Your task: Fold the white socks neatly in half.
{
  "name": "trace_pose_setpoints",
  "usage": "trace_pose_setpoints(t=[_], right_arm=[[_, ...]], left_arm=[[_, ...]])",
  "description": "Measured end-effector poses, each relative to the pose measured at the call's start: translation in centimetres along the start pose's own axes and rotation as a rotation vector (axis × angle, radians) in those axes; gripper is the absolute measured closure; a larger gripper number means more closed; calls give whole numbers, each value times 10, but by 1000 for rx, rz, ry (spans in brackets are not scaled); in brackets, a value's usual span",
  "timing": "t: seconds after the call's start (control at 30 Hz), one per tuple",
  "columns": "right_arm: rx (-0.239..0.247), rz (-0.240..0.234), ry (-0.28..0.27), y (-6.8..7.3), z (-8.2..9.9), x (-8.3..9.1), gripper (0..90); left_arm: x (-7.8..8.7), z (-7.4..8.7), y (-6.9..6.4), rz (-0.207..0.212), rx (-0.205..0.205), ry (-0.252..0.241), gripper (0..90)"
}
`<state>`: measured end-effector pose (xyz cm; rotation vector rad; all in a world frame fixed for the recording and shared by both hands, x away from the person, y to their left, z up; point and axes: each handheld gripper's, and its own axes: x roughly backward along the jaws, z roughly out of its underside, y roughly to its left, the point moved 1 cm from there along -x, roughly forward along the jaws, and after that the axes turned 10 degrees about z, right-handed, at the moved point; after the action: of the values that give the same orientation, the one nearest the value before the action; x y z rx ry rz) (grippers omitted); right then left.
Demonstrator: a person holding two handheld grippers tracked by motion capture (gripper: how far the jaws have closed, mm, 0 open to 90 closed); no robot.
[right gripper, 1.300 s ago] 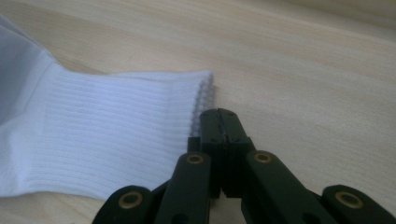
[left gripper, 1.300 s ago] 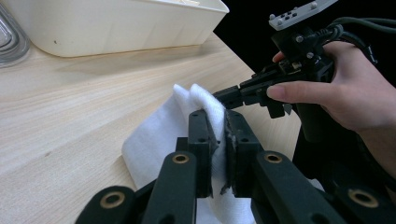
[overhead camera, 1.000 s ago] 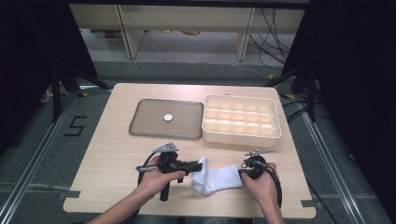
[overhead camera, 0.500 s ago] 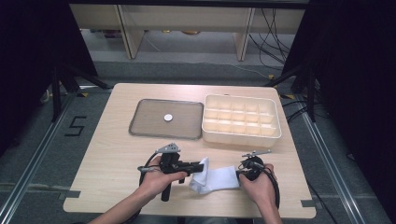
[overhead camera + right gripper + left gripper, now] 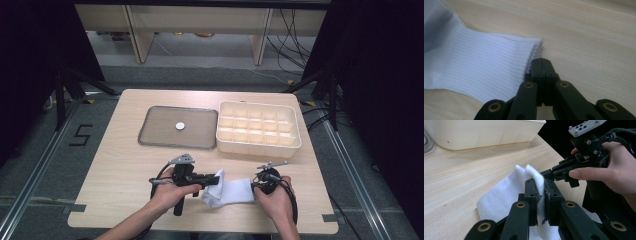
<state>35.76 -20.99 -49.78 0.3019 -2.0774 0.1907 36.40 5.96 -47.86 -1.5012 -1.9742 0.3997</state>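
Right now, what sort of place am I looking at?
Probably a lab or test room set up for recording. A lone wooden table stands between dark curtains, with tape marking the floor, and loose cables run behind it.

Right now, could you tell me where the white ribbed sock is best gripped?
By its ends, coming in level from either side: the white ribbed sock lies flat, and the left gripper pinches its raised fold while the right gripper clamps the ribbed cuff edge.

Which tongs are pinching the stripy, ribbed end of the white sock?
The right tongs. They are shut on the ribbed cuff edge of the white sock, while the left tongs pinch a fluffy raised fold at its other end.
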Motion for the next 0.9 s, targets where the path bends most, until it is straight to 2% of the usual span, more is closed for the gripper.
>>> trace_pose_setpoints(t=[0.2,0.27,0.3,0.53,0.9], right_arm=[[4,0,8,2,0,1,900],[-13,-4,17,5,1,2,900],[12,-1,-3,3,0,1,900],[1,-8,7,8,-1,1,900],[29,-7,-10,14,-1,0,900]], left_arm=[[-3,2,1,9,-4,5,820],[-4,2,1,0,-4,8,820],[-5,3,1,-2,1,14,820],[-6,3,2,5,-1,16,820],[-7,4,3,2,3,23,820]])
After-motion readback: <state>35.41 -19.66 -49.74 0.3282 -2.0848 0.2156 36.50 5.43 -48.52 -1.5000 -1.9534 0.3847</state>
